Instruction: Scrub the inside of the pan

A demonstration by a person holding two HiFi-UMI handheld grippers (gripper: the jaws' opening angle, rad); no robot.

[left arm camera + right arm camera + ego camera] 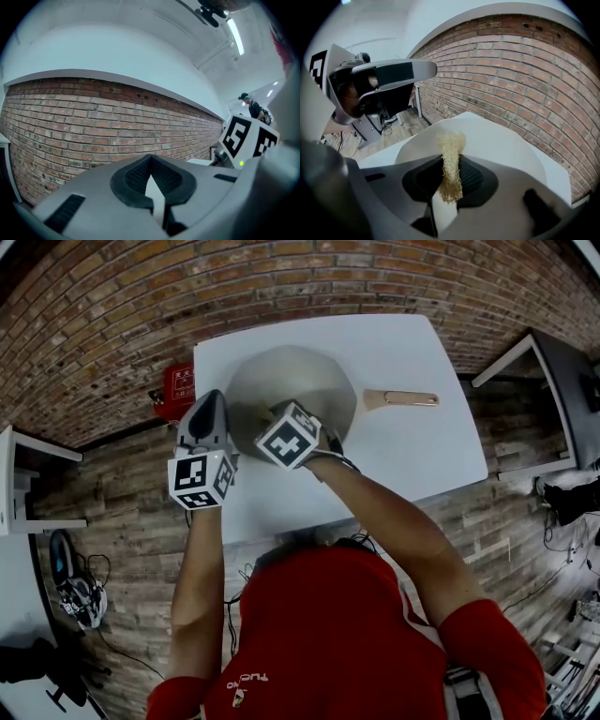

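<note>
Leftmost, the left gripper (150, 164) sat just beside the pan (291, 381), jaws shut on nothing, aimed at the brick wall (93, 126). The right gripper (451, 164) pinched a fibrous loofah scrubber (451, 145) over the pan's inside on the white table (422, 456); whether it touched was unclear. Likely best to steady the handle (403, 398), then press the scrubber flat and circle.

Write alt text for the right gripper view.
The right tongs are shut on a tan scrubber, held over a pale pan. The left tongs hang at upper left; a brick wall stands behind.
</note>
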